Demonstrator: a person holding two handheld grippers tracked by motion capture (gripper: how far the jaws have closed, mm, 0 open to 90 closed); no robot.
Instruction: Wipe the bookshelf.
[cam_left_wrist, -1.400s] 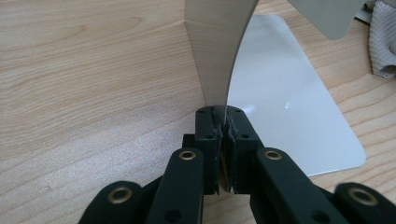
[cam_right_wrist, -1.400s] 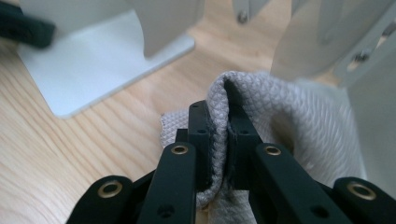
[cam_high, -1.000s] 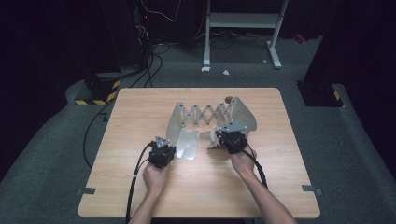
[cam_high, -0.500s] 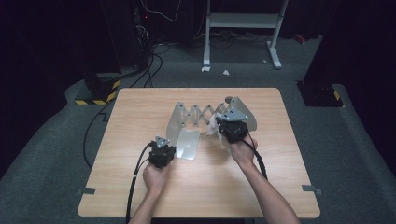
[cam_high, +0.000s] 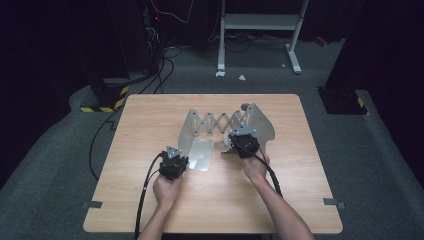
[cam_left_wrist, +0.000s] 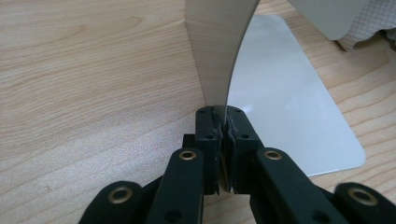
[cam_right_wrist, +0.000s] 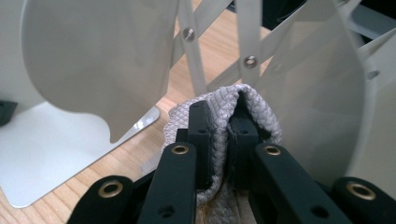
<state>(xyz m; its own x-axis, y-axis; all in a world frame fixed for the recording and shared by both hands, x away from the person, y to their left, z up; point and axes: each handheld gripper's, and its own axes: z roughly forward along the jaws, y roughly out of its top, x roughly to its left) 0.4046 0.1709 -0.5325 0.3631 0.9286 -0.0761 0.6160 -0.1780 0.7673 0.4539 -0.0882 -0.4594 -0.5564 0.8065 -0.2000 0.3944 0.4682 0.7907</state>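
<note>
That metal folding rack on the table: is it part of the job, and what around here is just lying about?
In use:
- metal rack, its left plate clamped by the left gripper
- grey cloth, pinched by the right gripper

Lying about:
- white stand
- floor cables
- paper scraps

Two grippers (cam_high: 173, 161) (cam_high: 244, 141) at metal accordion rack (cam_high: 220, 122) on wooden table (cam_high: 150, 120).

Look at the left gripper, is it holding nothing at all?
No, the left gripper is pinched shut on the thin edge of the metal plate.
</note>
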